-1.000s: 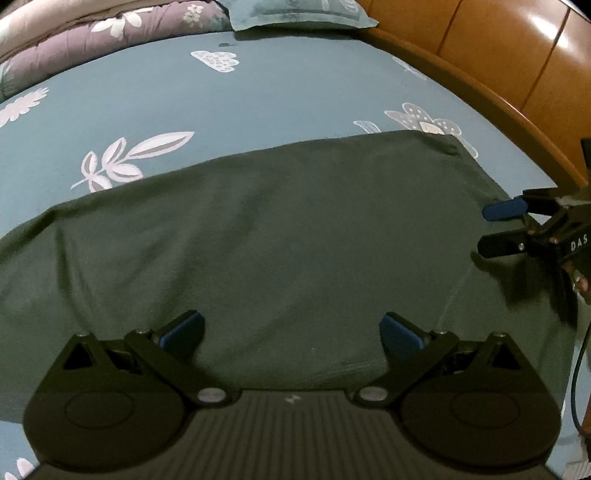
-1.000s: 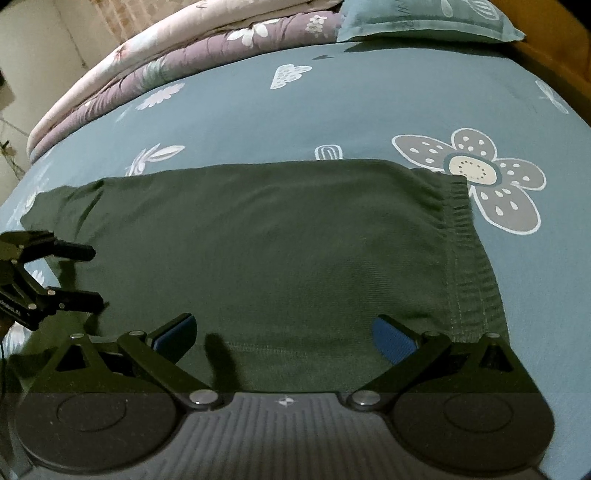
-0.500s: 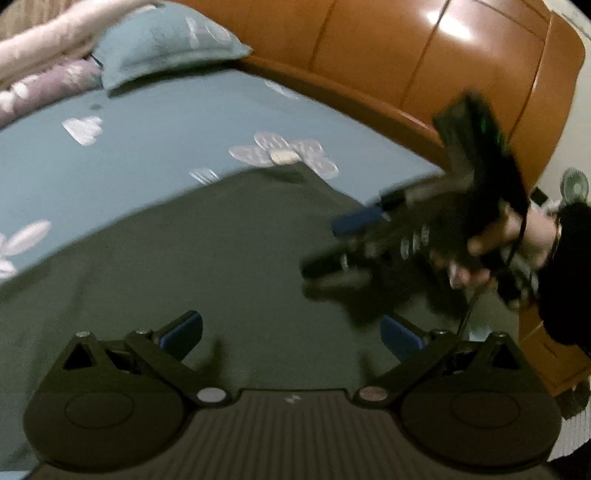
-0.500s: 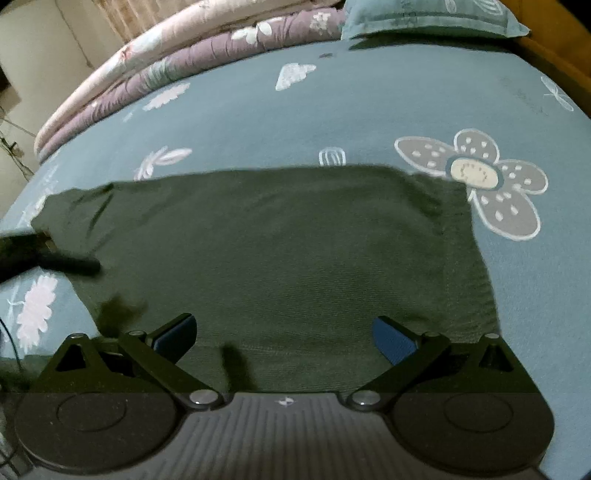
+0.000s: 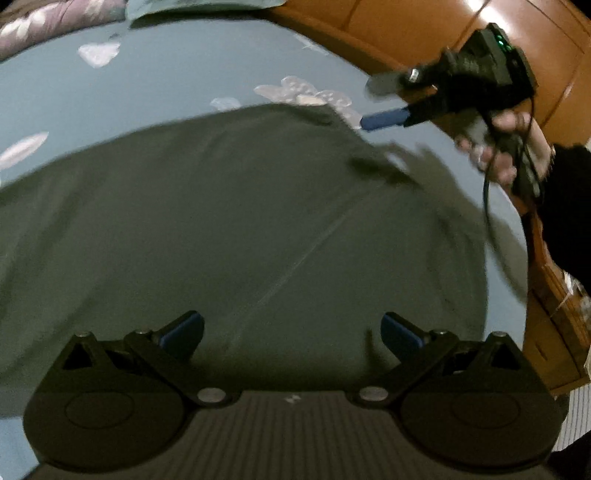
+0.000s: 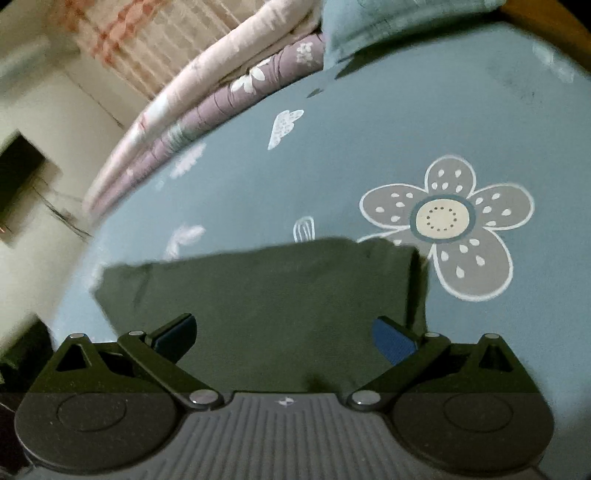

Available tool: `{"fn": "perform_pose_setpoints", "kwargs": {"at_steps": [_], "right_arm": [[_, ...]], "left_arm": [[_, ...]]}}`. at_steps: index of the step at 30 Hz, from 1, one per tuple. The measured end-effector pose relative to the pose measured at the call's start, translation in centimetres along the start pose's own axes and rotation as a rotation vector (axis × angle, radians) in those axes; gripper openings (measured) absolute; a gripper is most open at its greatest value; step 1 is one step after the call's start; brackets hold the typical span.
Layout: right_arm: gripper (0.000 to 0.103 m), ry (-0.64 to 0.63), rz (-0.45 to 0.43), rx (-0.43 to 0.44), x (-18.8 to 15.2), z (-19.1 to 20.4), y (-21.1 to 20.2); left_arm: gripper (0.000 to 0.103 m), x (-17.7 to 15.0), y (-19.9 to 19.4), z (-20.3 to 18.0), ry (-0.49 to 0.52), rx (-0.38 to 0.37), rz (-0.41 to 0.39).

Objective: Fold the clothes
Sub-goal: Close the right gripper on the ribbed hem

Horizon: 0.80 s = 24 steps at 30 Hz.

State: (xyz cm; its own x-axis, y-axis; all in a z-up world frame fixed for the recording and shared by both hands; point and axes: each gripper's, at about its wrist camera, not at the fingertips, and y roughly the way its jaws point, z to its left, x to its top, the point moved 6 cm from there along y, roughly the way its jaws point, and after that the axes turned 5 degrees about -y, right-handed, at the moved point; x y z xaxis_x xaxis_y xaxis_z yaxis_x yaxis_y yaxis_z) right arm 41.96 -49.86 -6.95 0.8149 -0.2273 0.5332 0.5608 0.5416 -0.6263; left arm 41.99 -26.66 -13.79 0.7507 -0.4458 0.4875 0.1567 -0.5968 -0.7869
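Here the dark green garment [image 5: 240,221] lies spread flat on the bed [image 5: 166,85], over a blue-grey sheet printed with pale leaves and flowers. In the left wrist view its long axis runs across the bed from left to right, and a faint diagonal seam crosses the cloth from near the middle toward the upper right. Its right end is blurred and looks slightly ruffled, close to the bed's right edge beside the wooden bed frame [image 5: 424,37].

The left hand-held gripper [image 5: 291,330] hovers low over the near part of the garment with its blue-padded fingers [image 5: 184,328] spread wide apart and nothing between them.

The right hand-held gripper [image 5: 384,99] shows in the same view at the upper right, held by a hand [image 5: 506,147] in a dark sleeve [image 5: 569,206], above the garment's far right corner. One blue pad juts out toward the cloth and the other finger is smeared by blur, but the two stand apart. Its own camera confirms this: the right hand-held gripper [image 6: 284,332] has its fingers splayed, empty, above the green garment [image 6: 258,295].

In the right wrist view the garment's far edge runs left to right, with its right end just touching a large grey printed flower [image 6: 447,221]. Folded quilts [image 6: 207,99] and a blue-grey pillow [image 6: 388,22] sit at the bed's far edge.
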Motion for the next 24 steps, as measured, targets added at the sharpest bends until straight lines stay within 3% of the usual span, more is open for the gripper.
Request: {"fn": "perform_pose_setpoints", "kwargs": {"at_steps": [4,9,18,24], "right_arm": [[0.103,0.094,-0.011,-0.002,1.9,-4.3,1.0],[0.103,0.206,-0.014,0.095,2.0,-6.7,2.1],[0.103,0.170,-0.035,0.137,3.1,-5.9,4.5],[0.103,0.125,0.010,0.156,1.2,-5.7,2.9]], "left_arm": [[0.102,0.3,0.1,0.1,-0.014,-0.007,-0.008],[0.102,0.8,0.3,0.4,-0.027,-0.017,-0.003],[0.102,0.1,-0.5,0.5,-0.025,-0.022,-0.012],[0.102,-0.3,-0.9,0.7,-0.028,-0.028,-0.019]]}}
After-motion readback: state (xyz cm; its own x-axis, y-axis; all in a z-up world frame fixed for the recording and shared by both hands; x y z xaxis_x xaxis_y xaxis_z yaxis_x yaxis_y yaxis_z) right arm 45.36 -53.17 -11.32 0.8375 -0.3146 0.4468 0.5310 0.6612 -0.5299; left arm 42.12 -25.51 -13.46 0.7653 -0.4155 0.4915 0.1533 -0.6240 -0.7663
